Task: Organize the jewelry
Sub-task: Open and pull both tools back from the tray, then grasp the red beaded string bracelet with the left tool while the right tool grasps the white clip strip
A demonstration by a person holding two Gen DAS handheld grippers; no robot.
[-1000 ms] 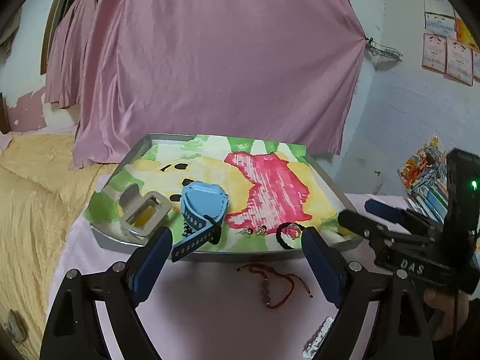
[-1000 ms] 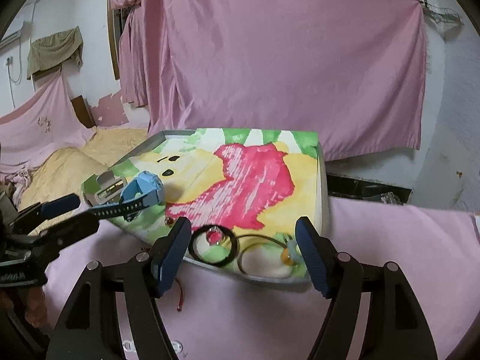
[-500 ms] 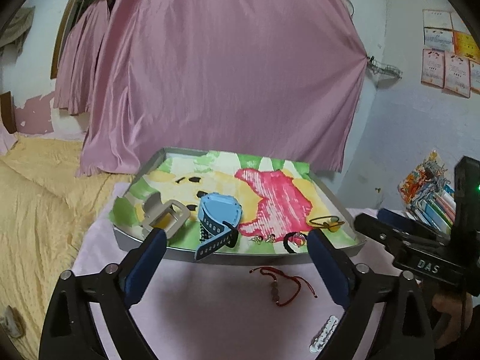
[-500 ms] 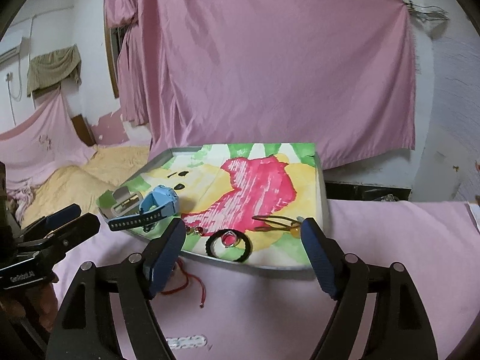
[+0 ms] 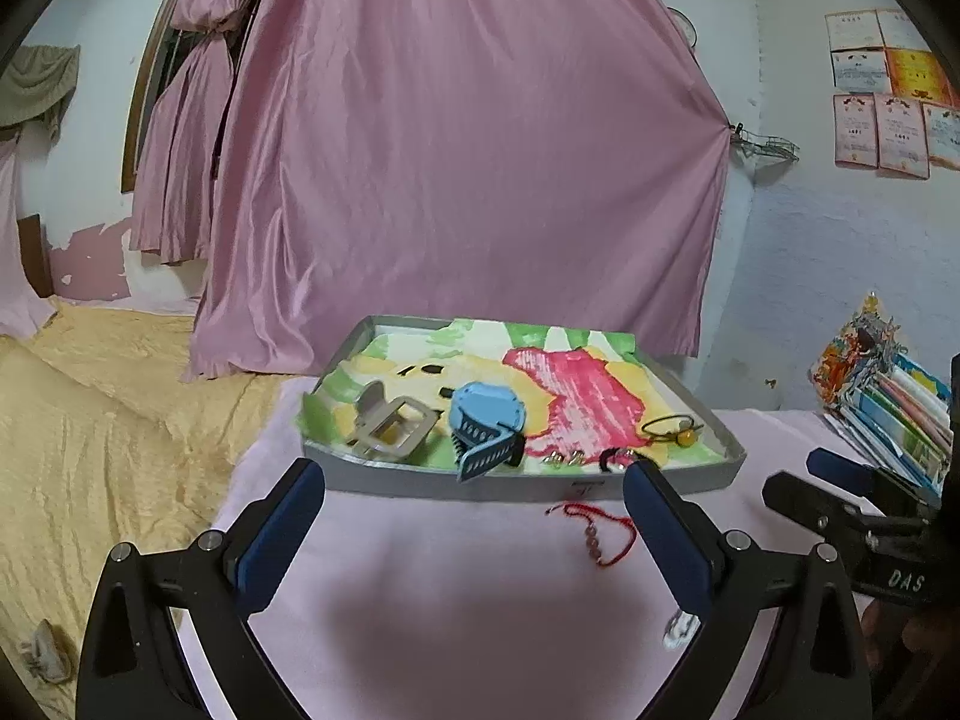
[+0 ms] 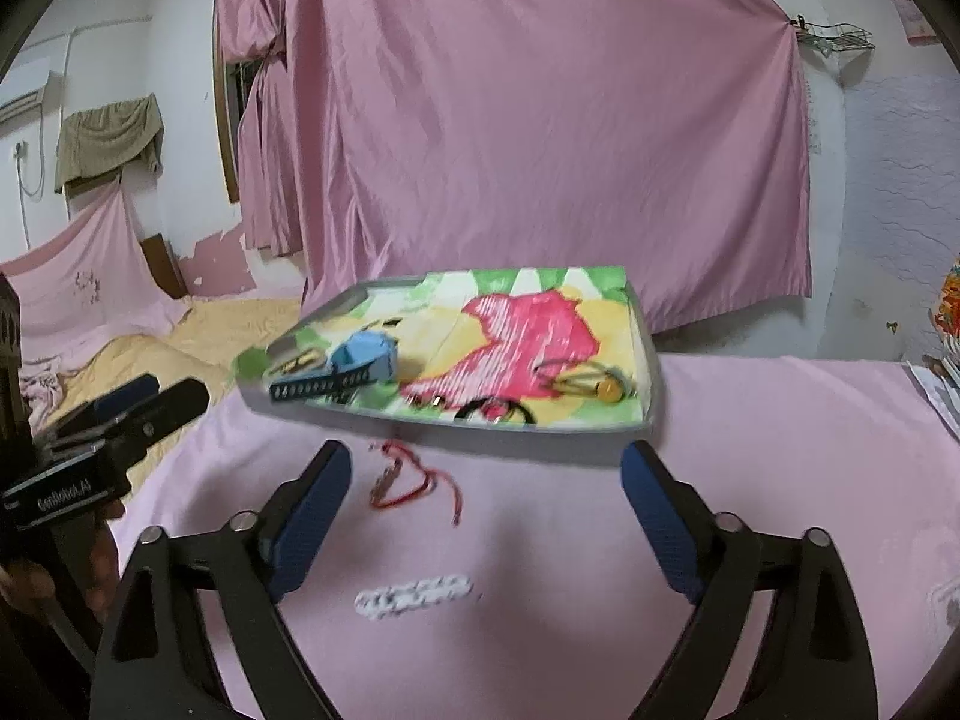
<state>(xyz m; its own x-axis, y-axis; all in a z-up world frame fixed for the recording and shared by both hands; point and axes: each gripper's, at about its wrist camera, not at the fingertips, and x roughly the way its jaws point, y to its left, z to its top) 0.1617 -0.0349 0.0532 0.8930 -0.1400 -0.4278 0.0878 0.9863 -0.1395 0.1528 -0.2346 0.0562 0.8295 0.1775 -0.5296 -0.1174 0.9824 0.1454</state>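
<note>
A grey tray (image 5: 516,483) (image 6: 653,360) lined with a bright painted sheet sits on the pink-covered table. In it lie a blue watch (image 5: 483,420) (image 6: 360,360), a grey clip (image 5: 393,426), small earrings (image 5: 564,459), a black ring band (image 6: 495,408) and a yellow-bead hair tie (image 5: 675,429) (image 6: 585,381). A red string bracelet (image 5: 597,531) (image 6: 414,480) and a white beaded bracelet (image 6: 414,594) lie on the cloth in front of the tray. My left gripper (image 5: 474,516) and right gripper (image 6: 486,510) are both open and empty, held back from the tray.
A pink curtain (image 5: 456,168) hangs behind the table. A yellow bedspread (image 5: 90,420) lies to the left. A stack of colourful books and packets (image 5: 882,390) stands at the right edge. The right gripper's body (image 5: 864,516) shows in the left wrist view.
Both grippers have pulled back and away from the tray, which now looks farther off. More of the cloth, the red bracelet and the white bracelet now show. Jaws stay open.
</note>
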